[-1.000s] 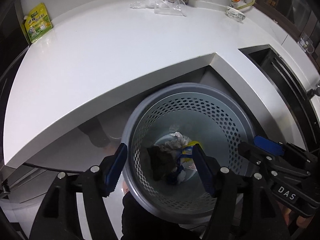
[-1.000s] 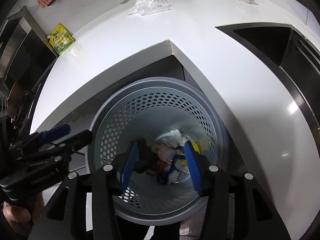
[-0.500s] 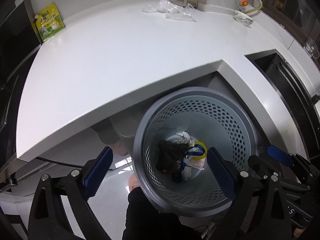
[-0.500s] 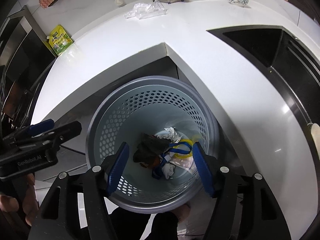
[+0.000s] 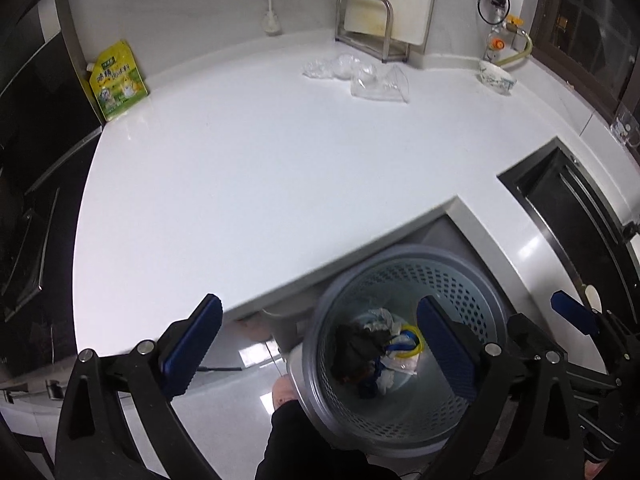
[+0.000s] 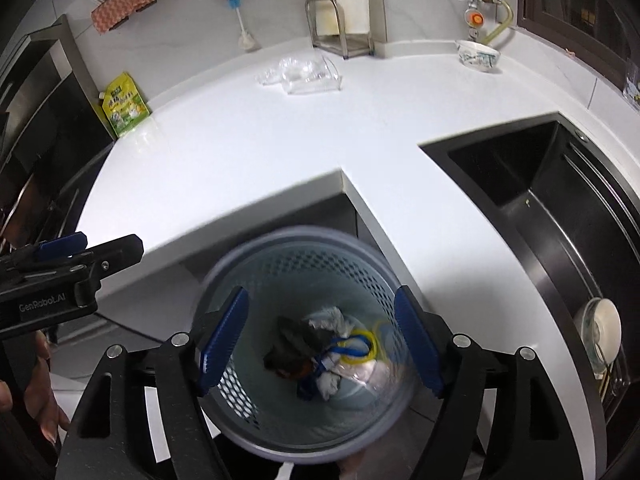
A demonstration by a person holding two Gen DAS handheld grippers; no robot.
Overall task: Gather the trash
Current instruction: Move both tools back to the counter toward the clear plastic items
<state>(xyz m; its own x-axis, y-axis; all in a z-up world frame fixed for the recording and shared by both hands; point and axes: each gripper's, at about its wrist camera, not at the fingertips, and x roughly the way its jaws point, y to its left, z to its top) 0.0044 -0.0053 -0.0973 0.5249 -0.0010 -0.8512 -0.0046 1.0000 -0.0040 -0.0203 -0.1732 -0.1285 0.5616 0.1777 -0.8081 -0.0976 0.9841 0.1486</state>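
A white L-shaped counter is wrapping round the corner, meeting pale tiled walls. A black sink is sitting sunk in it on the right. Dark-framed windows are showing no daylight. The glossy floor is reflecting light.

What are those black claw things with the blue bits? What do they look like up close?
Two handheld tools. The left gripper and right gripper each have matte black angular frames with slotted arms and silver pivot screws. Their jaws carry long, ribbed blue pads. Seen from the right wrist view, the left tool's side bears white lettering, "GenRobot.AI".
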